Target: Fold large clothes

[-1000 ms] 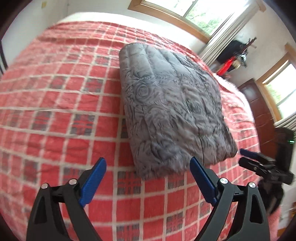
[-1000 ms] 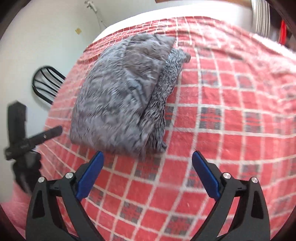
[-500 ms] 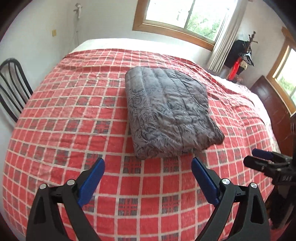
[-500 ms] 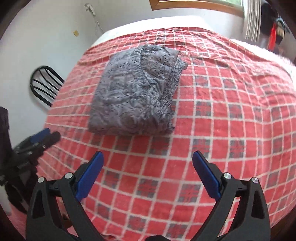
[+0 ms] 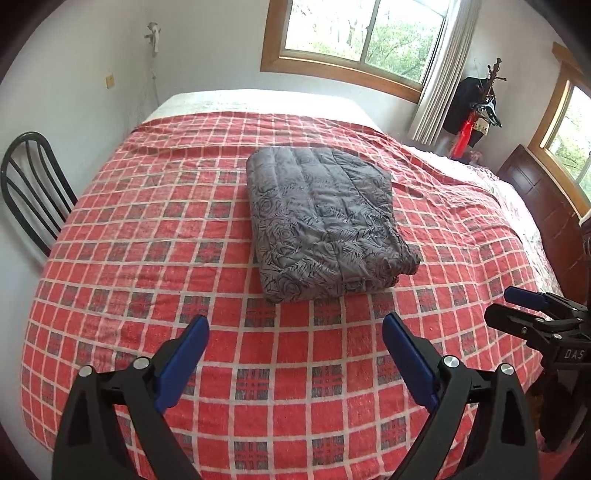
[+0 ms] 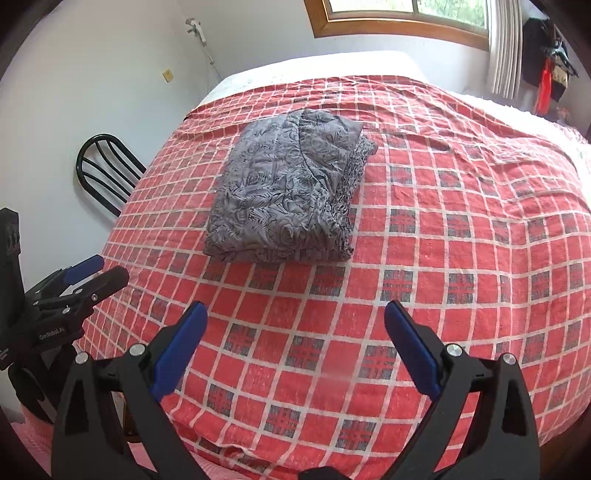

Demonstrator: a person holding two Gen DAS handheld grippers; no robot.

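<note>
A grey rose-patterned quilted garment (image 5: 321,221) lies folded into a thick rectangle on the red checked bed cover (image 5: 147,229). It also shows in the right wrist view (image 6: 288,192). My left gripper (image 5: 295,354) is open and empty, held above the near part of the bed, well short of the bundle. My right gripper (image 6: 295,343) is open and empty, also back from the bundle. The right gripper shows at the right edge of the left wrist view (image 5: 532,314). The left gripper shows at the left edge of the right wrist view (image 6: 77,284).
A black metal chair (image 5: 29,184) stands at the bed's left side by the wall. A dark wooden headboard (image 5: 546,206) is at the right. Windows (image 5: 362,33) and a coat rack with clothes (image 5: 476,107) are at the far wall.
Both grippers have pulled back and up from the folded bundle, so the whole bed is in view now. The bundle lies unmoved. Both grippers stay open.
</note>
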